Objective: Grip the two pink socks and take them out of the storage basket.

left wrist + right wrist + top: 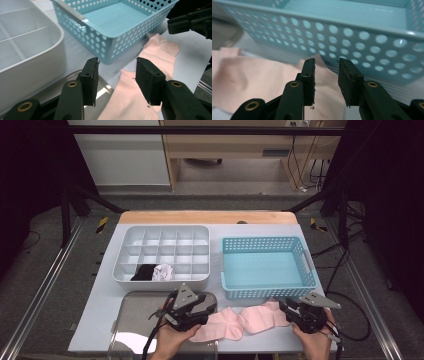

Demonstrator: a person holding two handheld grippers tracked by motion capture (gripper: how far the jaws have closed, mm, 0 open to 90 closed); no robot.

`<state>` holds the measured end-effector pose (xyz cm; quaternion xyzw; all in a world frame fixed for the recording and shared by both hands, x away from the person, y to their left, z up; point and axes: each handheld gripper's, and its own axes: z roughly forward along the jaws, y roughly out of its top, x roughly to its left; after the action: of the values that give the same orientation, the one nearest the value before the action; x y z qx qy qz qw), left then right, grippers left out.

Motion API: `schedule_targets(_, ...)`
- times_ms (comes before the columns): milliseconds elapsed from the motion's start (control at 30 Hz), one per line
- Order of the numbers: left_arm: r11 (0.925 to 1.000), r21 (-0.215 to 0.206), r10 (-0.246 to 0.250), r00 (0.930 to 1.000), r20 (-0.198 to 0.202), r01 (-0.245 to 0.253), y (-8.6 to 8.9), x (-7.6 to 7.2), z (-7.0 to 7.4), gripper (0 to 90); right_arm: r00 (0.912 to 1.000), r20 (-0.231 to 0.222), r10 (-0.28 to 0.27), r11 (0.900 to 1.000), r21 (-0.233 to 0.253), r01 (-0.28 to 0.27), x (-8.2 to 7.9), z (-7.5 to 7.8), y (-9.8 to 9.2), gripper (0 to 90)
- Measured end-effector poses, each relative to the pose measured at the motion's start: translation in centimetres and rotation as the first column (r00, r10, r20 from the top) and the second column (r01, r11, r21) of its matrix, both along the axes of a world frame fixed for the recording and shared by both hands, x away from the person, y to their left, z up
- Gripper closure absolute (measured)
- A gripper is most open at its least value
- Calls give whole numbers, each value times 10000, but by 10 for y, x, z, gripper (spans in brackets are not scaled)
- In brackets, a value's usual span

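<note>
High view: two pink socks [240, 322] lie on the table's near edge, between the left gripper [186, 312] and right gripper [306, 312], just before the blue basket [267, 292].

Left gripper view: jaws wide apart over one sock [130, 100].

Right gripper view: jaws narrowly parted above the other sock [262, 75].

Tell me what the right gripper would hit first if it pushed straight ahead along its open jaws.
Probably the perforated light blue plastic basket: its near wall stands directly beyond the right gripper, whose jaws are open over the pale pink fabric sock. How far off the wall is remains unclear, so it might brush the sock's edge first.
</note>
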<state>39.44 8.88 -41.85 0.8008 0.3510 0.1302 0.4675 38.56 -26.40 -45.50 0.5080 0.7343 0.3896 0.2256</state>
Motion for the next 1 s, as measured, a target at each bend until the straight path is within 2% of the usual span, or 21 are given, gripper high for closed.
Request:
schedule_targets(200, 9992, 272, -305, 9995, -127, 309, -32, 5, -5, 518, 9984, -407, -400, 9989, -248, 390, 3, -10, -12, 668)
schedule_targets(267, 9982, 442, -408, 9991, -135, 414, -42, 5, -7, 520, 9981, -487, -375, 9989, -289, 361, 3, -12, -13, 663)
schedule_targets(467, 9952, 684, -664, 9962, -559, 702, -67, 10, -18, 524, 9946, -977, -350, 9986, -436, 309, 4, -20, -11, 661)
schedule_targets(533, 9940, 784, -712, 9953, -653, 762, -74, 11, -22, 528, 9943, -1004, -356, 9978, -585, 299, 4, -22, -12, 661)
schedule_targets(600, 9916, 978, -773, 9942, -744, 844, -81, 11, -27, 534, 9920, -1196, -410, 9977, -582, 342, 4, -23, -12, 661)
schedule_targets(633, 9898, 1154, -743, 9941, -785, 831, -84, 11, -29, 538, 9926, -1147, -410, 9978, -571, 346, 4, -24, -12, 663)
schedule_targets(733, 9836, 1618, -616, 9916, -1137, 797, -90, 14, -38, 569, 9919, -1198, -428, 9974, -626, 355, 4, -24, -10, 710)
schedule_targets(933, 9797, 1803, -576, 9841, -1681, 881, -93, 16, -49, 703, 9892, -1422, -367, 9980, -568, 289, 2, -23, -5, 827)
schedule_targets(1000, 9792, 1834, -556, 9841, -1688, 868, -94, 16, -50, 779, 9890, -1444, -315, 9981, -565, 236, 1, -23, -3, 869)
